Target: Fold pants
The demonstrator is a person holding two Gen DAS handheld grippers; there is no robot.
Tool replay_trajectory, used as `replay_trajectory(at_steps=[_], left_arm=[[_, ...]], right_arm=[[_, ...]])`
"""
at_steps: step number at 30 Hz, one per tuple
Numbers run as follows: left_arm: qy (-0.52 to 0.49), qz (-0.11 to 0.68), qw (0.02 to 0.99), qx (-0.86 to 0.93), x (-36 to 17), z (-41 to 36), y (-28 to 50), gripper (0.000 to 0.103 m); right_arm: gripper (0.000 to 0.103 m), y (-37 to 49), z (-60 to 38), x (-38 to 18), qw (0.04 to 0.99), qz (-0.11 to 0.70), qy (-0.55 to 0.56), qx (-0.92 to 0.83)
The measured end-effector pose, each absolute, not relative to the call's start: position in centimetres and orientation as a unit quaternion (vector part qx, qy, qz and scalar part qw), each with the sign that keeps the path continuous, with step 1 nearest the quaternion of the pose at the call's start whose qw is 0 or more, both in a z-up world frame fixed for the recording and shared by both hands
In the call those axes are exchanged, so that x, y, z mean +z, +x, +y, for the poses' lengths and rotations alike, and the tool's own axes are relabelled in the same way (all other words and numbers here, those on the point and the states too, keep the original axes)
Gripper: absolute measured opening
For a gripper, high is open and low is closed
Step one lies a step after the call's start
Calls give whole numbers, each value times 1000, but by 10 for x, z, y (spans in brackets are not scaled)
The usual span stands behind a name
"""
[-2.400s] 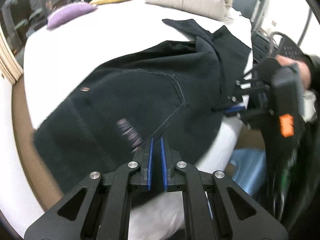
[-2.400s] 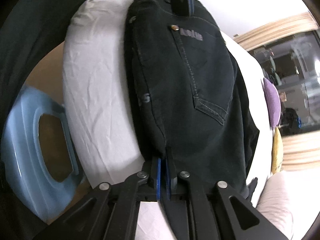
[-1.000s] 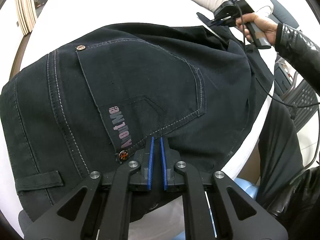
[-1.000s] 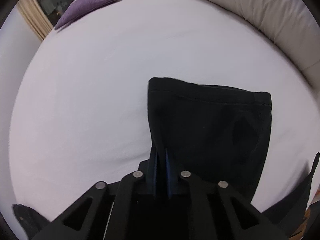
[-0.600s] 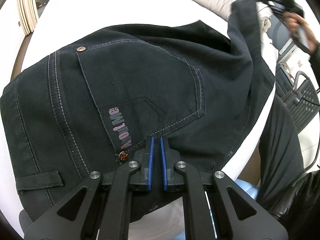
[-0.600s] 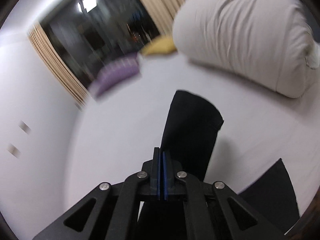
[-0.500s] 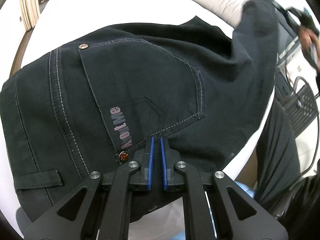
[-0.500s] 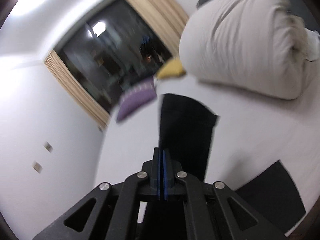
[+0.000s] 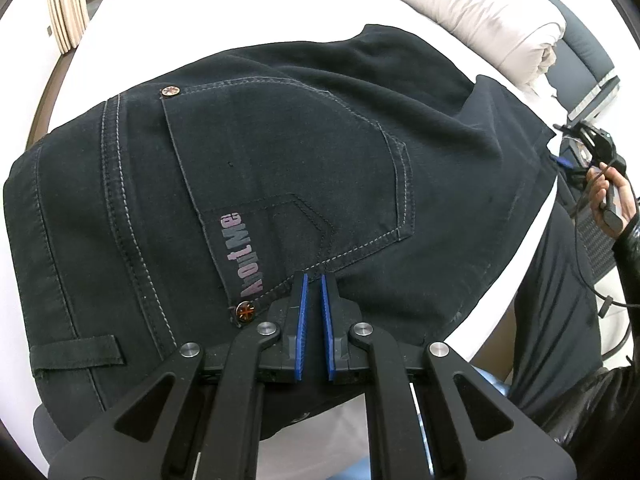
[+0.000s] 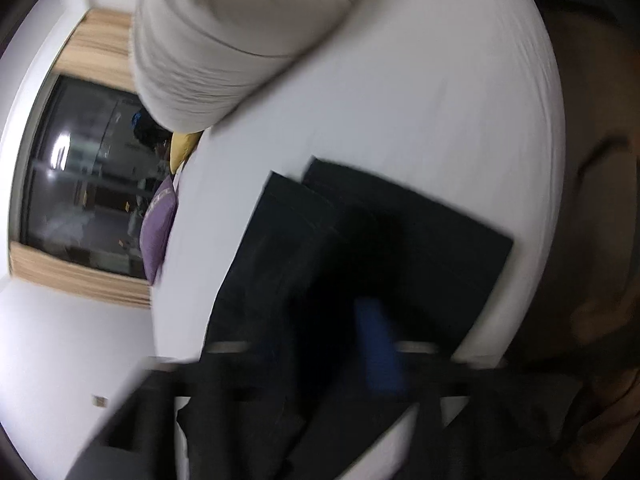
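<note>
Black jeans (image 9: 280, 184) lie on the white bed (image 9: 224, 12), seat side up, back pocket with a pink label showing. The legs are folded over the seat, their ends (image 10: 384, 240) lying near the bed's edge. My left gripper (image 9: 313, 280) is shut on the jeans' near edge below the pocket, blue pads almost together. My right gripper (image 9: 592, 140) is off the bed at the far right, held in a hand. Its own view is heavily blurred; one blue pad (image 10: 380, 344) shows and the jaw gap is unclear.
A rolled beige duvet (image 9: 492, 20) lies at the bed's far right. A purple cushion (image 10: 158, 220) and a yellow cushion (image 10: 182, 150) sit near the dark window. A light blue stool (image 9: 488, 384) stands beside the bed below my left gripper.
The right gripper swung the pant legs up and over onto the seat, then let go and drew away to the right, off the bed. The left gripper stayed clamped in place.
</note>
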State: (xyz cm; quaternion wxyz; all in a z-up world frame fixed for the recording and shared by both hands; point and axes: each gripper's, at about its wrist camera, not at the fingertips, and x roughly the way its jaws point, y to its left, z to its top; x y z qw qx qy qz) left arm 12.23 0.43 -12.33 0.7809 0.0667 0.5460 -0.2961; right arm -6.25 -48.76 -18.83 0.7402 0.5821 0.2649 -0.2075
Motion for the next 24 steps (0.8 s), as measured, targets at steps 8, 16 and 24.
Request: replay_trajectory(at_steps=[8, 16, 24], left_arm=[[69, 549, 781, -288, -124, -1, 121, 7], [72, 551, 781, -285, -125, -4, 121, 7], [70, 552, 778, -293, -126, 0, 123, 7]], right_arm=[[72, -51, -494, -200, 738, 215, 615, -175], [4, -29, -522, -192, 752, 257, 567, -216], [4, -91, -515, -145, 784, 195, 528, -260]])
